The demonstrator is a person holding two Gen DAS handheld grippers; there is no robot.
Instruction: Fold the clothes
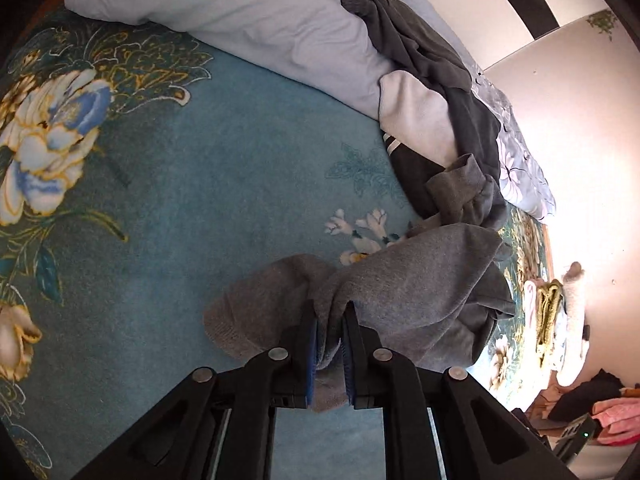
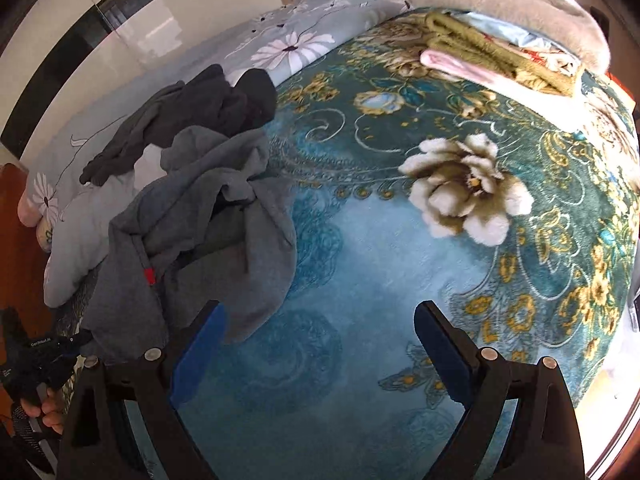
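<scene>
A grey garment (image 1: pixel 404 292) lies crumpled on the teal flowered blanket (image 1: pixel 200 184). My left gripper (image 1: pixel 331 316) is shut on a bunched fold of it, cloth squeezed between the blue pads. In the right wrist view the same grey garment (image 2: pixel 208 216) sits in a heap at the left, with a small red tag showing. My right gripper (image 2: pixel 320 320) stands open over bare blanket (image 2: pixel 360 264), its left finger beside the garment's edge, nothing between the fingers. The left gripper (image 2: pixel 40 356) shows at the lower left corner, held by a hand.
Dark grey clothes (image 1: pixel 420 52) and a white piece (image 1: pixel 416 120) lie heaped on a pale blue pillow (image 1: pixel 256 20). Dark clothes (image 2: pixel 192 112) lie behind the grey garment. Folded items (image 2: pixel 496 56) are stacked at the blanket's far corner. A flowered quilt (image 2: pixel 304 36) lies beyond.
</scene>
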